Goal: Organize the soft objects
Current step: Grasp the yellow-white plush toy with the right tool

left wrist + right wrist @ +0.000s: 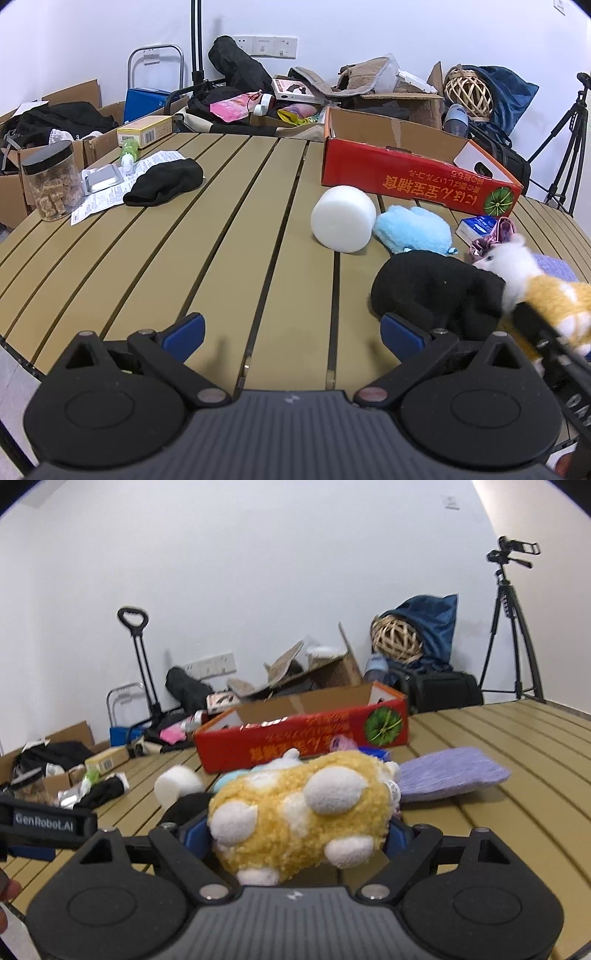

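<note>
My right gripper [295, 834] is shut on a yellow plush toy with white spots [299, 812], held above the slatted table; the same plush toy [543, 295] shows at the right edge of the left wrist view. My left gripper [291, 332] hangs open over the table's near edge with nothing between its blue pads. Just right of it lies a black soft hat [436, 295]. Beyond that are a light blue plush [413, 229] and a white foam cylinder [343, 221]. A red cardboard box [417, 173] stands open behind them. A lilac cloth [450, 775] lies at the right.
A second black knit cap [166, 184] lies on papers at the left, near a jar of snacks [51, 184], a small bottle [129, 151] and a yellow box [147, 129]. A blue tissue pack [476, 225] sits by the red box. Clutter, cartons and a tripod [509, 627] stand behind the table.
</note>
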A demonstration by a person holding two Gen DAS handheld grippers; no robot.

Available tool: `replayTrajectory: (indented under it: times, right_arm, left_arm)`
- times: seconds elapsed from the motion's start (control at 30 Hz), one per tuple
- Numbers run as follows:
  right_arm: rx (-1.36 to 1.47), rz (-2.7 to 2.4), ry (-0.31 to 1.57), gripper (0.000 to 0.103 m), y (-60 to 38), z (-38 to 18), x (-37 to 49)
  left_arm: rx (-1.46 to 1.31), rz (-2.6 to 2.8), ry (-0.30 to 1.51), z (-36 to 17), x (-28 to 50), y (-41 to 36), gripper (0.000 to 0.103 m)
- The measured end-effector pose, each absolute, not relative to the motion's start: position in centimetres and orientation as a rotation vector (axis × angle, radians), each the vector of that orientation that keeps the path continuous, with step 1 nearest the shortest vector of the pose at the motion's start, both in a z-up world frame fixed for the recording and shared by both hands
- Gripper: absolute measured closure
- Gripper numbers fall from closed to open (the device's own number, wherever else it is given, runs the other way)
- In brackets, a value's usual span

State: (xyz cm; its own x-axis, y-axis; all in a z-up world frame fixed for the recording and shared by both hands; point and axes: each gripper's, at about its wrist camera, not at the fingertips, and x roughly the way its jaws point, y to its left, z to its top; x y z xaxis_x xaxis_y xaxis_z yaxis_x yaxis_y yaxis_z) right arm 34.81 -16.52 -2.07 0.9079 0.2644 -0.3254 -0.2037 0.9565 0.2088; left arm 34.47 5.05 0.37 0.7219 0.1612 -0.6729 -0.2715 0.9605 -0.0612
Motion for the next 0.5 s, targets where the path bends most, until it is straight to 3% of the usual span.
replayTrajectory:
  times: [0.5]
  right_arm:
    - [0.273, 0.154, 0.247, 0.016, -23.4, 0.2, 33.9]
  left_arm:
    - [-0.130, 0.209, 0.724, 1.7, 37.7, 4.3, 0.000]
